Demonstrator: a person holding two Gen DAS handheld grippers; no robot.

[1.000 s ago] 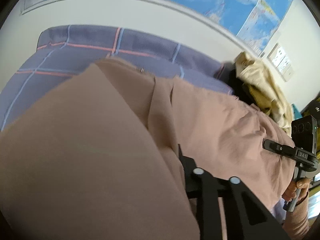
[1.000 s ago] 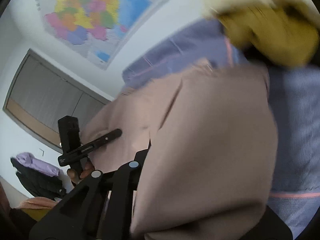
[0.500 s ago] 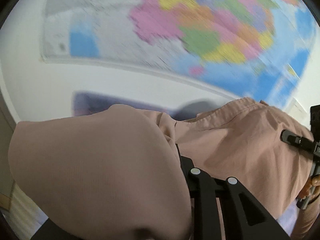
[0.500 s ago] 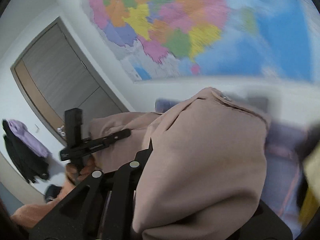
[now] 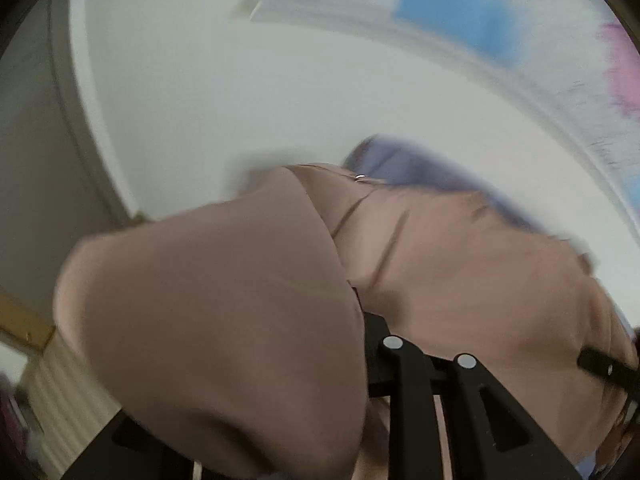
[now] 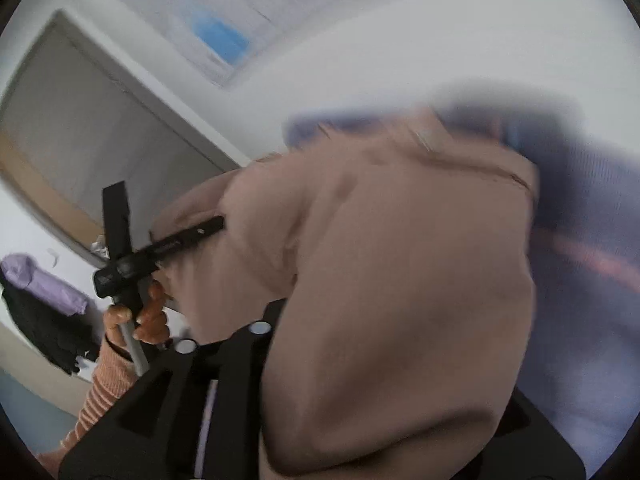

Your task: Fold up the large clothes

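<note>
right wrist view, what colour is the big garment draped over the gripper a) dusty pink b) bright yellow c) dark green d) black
a: the garment filling the middle of the right wrist view is a dusty pink-beige cloth, draped over the black frame of the right gripper.

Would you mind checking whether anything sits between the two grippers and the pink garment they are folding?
Nothing visible does. The pink garment drapes straight over the left gripper, and in the right wrist view it does the same over the right gripper. Both sets of jaws are opening with cloth between them, above the purple plaid bedding.
</note>
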